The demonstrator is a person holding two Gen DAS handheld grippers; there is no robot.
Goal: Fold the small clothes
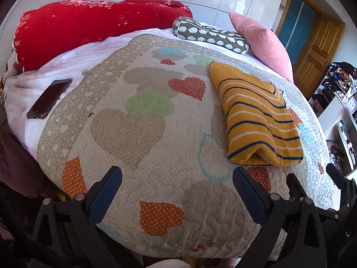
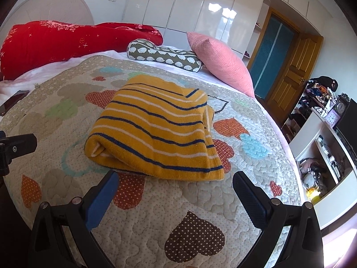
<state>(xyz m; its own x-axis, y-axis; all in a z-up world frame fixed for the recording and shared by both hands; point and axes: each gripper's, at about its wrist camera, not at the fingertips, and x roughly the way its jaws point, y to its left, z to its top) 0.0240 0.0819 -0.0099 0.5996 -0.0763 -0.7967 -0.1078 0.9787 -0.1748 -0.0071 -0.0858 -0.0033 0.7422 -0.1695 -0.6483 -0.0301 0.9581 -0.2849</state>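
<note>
A small yellow garment with navy and white stripes (image 1: pixel 256 116) lies folded into a thick rectangle on the heart-patterned quilt (image 1: pixel 138 147). It also shows in the right wrist view (image 2: pixel 156 134). My left gripper (image 1: pixel 177 176) is open and empty, hovering over the quilt to the left of and nearer than the garment. My right gripper (image 2: pixel 175 181) is open and empty, just in front of the garment's near folded edge, not touching it. The right gripper's fingers (image 1: pixel 334 174) show at the right edge of the left wrist view.
A phone (image 1: pixel 49 98) lies on the pink blanket at the left. A red duvet (image 1: pixel 89 29), a sheep-print bolster (image 2: pixel 162 54) and a pink pillow (image 2: pixel 221 62) lie at the bed's far end. Shelves (image 2: pixel 323 156) and a wooden door (image 2: pixel 290 76) stand on the right.
</note>
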